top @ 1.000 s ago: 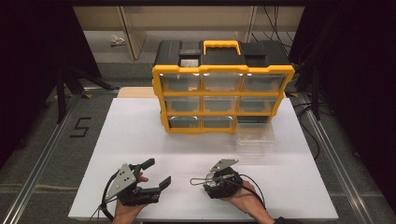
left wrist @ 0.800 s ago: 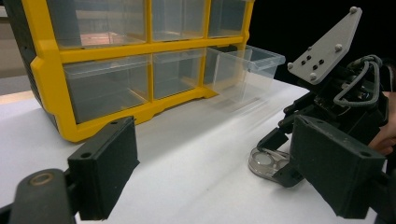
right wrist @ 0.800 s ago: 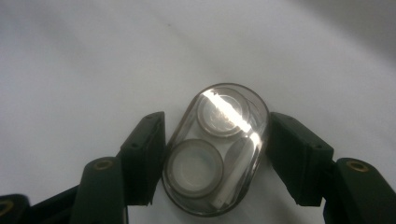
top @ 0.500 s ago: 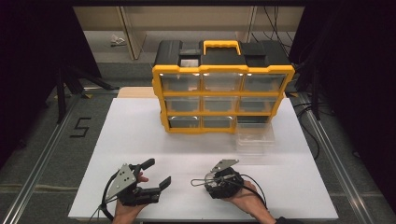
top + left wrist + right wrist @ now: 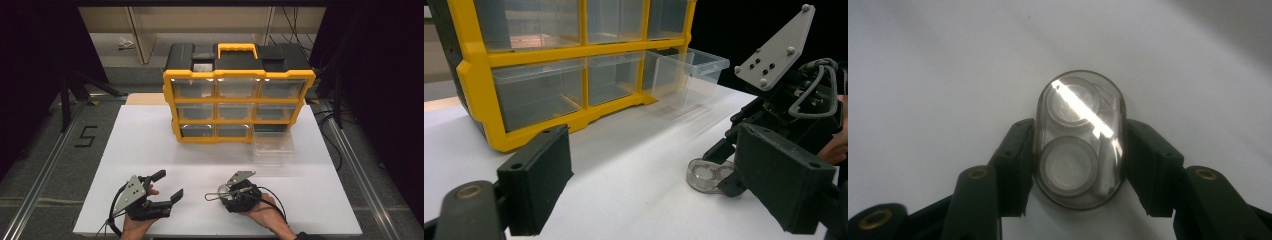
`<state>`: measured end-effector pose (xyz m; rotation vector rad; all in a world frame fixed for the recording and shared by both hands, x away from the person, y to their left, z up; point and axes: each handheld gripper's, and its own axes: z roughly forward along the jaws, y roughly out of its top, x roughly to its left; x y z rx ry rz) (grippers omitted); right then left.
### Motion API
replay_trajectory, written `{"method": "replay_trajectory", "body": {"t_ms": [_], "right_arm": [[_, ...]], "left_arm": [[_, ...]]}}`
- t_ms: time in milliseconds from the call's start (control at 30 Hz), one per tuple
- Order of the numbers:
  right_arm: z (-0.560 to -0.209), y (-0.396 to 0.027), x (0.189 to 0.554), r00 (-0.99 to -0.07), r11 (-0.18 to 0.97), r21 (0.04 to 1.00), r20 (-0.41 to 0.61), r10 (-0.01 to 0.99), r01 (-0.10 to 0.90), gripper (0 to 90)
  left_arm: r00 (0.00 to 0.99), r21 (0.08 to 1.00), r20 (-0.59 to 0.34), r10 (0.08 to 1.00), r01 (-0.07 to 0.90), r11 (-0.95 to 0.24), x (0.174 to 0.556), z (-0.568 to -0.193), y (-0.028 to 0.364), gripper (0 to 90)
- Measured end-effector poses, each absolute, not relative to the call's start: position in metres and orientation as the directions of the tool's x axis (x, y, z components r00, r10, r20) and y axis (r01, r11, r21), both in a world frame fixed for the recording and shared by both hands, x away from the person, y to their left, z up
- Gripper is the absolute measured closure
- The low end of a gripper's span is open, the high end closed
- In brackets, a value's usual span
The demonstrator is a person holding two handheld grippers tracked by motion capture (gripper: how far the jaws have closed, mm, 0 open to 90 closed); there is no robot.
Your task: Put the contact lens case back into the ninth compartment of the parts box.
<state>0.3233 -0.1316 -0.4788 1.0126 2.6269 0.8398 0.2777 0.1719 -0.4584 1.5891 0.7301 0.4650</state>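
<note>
A clear oval case (image 5: 1078,140) with two round wells lies on the white table (image 5: 200,150). My right gripper (image 5: 1079,170) has just been closing on it, and both pads now press on its long sides. In the high view this gripper (image 5: 223,194) sits at the front right with the case (image 5: 214,195) sticking out to the left. My left gripper (image 5: 168,184) rests at the front left, jaws wide apart and nothing between them. Its own view (image 5: 659,185) looks across at the right gripper (image 5: 724,170) and the case (image 5: 704,175).
A yellow and black organizer (image 5: 239,100) with clear drawers stands at the back of the table. One clear drawer (image 5: 272,145) sits on the table in front of its lower right slot. The table's front edge runs just below both hands.
The right gripper's jaws have drawn in onto the clear case. Both hands have kept their places, and the left gripper stands as before.
</note>
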Motion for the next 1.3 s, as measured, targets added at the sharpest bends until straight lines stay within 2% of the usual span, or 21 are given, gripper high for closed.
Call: {"method": "replay_trajectory", "body": {"t_ms": [400, 833, 1300], "right_arm": [[-0.476, -0.133, 0.322, -0.76, 0.608, 0.599, 0.0, 0.65, 0.521, 49.5], [-0.462, -0.142, 0.325, -0.745, 0.543, 0.675, 0.015, 0.667, 0.5, 49.5], [-0.454, -0.151, 0.329, -0.733, 0.499, 0.717, 0.025, 0.68, 0.487, 49.5]], "left_arm": [[0.719, 0.981, -0.114, 0.686, 0.19, -0.035, 0.278, -0.458, 0.172, 15.2], [0.719, 0.982, -0.115, 0.686, 0.187, -0.031, 0.278, -0.458, 0.172, 15.2], [0.719, 0.982, -0.114, 0.686, 0.185, -0.031, 0.277, -0.458, 0.172, 15.2]]}}
